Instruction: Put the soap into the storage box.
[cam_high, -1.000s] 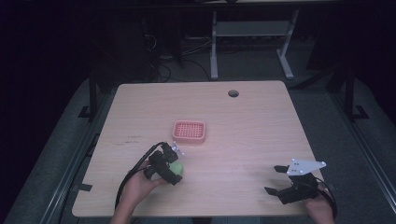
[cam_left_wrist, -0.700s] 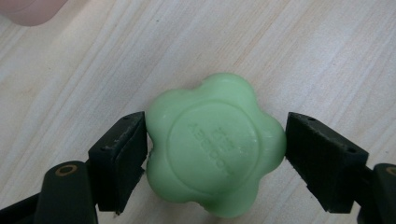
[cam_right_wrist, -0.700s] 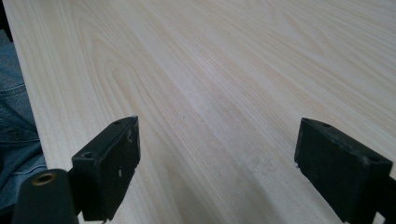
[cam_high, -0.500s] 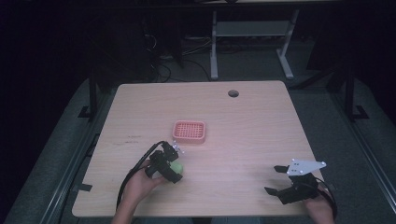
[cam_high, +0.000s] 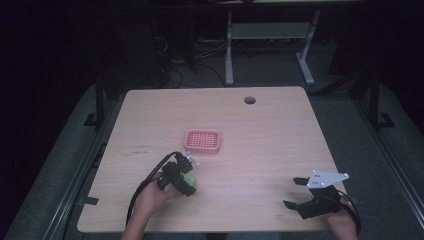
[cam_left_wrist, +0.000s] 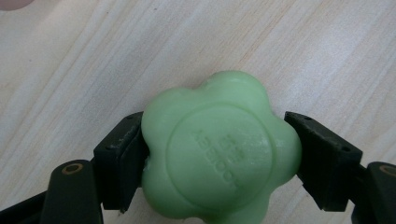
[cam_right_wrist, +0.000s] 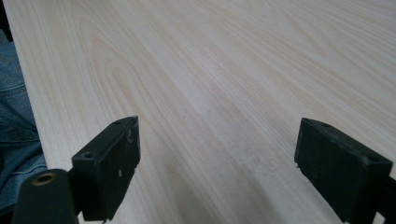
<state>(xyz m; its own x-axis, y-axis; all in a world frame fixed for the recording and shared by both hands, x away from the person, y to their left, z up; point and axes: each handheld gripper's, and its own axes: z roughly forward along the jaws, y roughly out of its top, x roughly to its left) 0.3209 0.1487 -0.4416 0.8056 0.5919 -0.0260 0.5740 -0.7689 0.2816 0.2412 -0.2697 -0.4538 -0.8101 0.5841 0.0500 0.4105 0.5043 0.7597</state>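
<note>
One green piece: a flower-shaped green soap (cam_left_wrist: 219, 149) with raised lettering too faint to read, low and left of centre in the high view (cam_high: 190, 177), filling the middle of the left gripper view
Hold on it: left gripper (cam_left_wrist: 217, 154) has its two black jaws pressed against opposite sides of the soap, one at each flank, closed as far as the soap lets them
Height of the soap: wood grain shows behind it; whether it touches the table I cannot tell
One basket: a pink basket (cam_high: 202, 141) with a gridded floor, near the centre of the high view, just up and right of the soap, apart from it
Two grippers: the left gripper (cam_high: 184, 175) in a hand (cam_high: 150, 197) at lower left; the right gripper (cam_high: 299, 192) at lower right of the high view, well apart from soap and basket
Right gripper state: jaws spread wide in its own view (cam_right_wrist: 217, 163), nothing between them but bare wood
One grey plate: three-cornered, on top of the right gripper
One cable: black, looping from the left gripper toward the bottom edge
Surface: one table (cam_high: 280, 140), pale wood grain, rounded corners, one round hole (cam_high: 249, 100) near its far edge, faint dark scuffs at left
Blue cloth: denim at the left edge of the right gripper view
Room: dark; grey floor, white desk legs and tangled cables across the top of the high view
</note>
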